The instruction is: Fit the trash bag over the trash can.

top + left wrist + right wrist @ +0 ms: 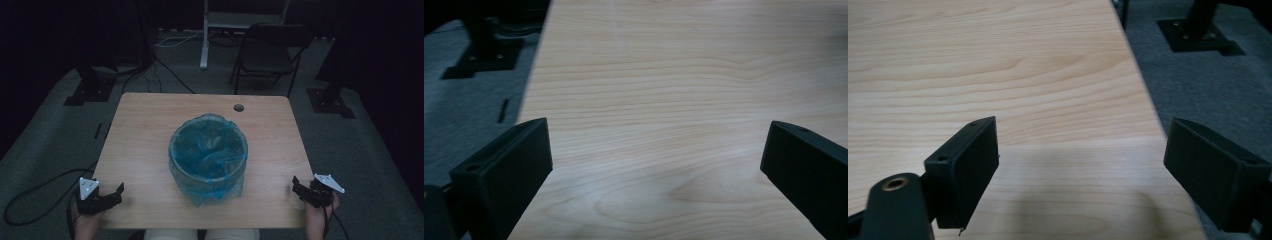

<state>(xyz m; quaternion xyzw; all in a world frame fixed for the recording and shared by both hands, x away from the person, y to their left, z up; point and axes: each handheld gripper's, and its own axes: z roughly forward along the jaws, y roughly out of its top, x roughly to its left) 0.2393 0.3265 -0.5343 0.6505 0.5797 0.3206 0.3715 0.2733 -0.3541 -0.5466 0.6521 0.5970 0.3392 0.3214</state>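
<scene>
A round bin lined with a blue plastic bag stands upright in the middle of the wooden table; the bag's edge is folded over the rim. My left gripper rests at the table's near left corner, open, with bare wood between its jaws. At the near right edge my right gripper is open too, nothing between its jaws. Both grippers are well apart from the bin.
A round cable hole sits near the table's far edge. Beyond the table stand a dark folding chair and a white post. Black stand bases and cables lie on the grey carpet.
</scene>
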